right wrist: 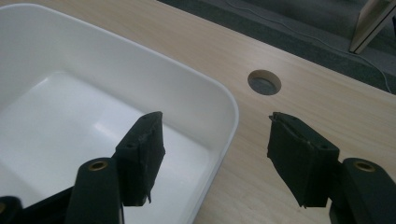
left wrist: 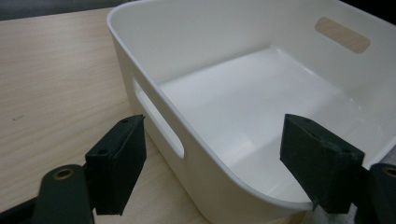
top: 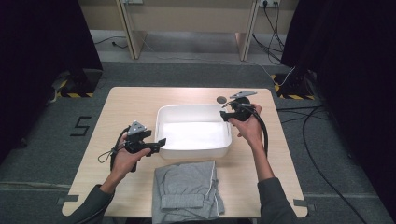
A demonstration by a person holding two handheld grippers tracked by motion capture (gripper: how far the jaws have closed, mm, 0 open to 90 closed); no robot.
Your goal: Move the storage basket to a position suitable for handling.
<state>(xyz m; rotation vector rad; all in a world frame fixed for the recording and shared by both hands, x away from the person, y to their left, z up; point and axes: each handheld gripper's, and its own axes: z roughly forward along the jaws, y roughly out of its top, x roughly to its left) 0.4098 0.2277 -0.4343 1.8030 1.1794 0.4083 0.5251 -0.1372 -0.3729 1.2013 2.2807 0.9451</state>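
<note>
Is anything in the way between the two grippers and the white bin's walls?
Nothing visible. The left gripper stands open astride the white bin's near-left wall by the handle slot. The right gripper is open astride the far-right corner rim. The folded grey garment lies apart, nearer the person.

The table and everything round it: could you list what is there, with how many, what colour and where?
Table: one, light wood, centre of the high view.
Bin: one, white, empty, mid-table, slot handles in its end walls.
Folded garment: one, grey, at the near edge, in front of the bin.
Round hole: one, in the tabletop behind the bin's far right corner.
Cables: several, black, on the grey floor at the right.
Left tongs: one, black, open, astride the bin's left wall.
Right tongs: one, black, open, astride the bin's far right rim.
Hands: two, grey sleeves, one on each tongs.
</note>
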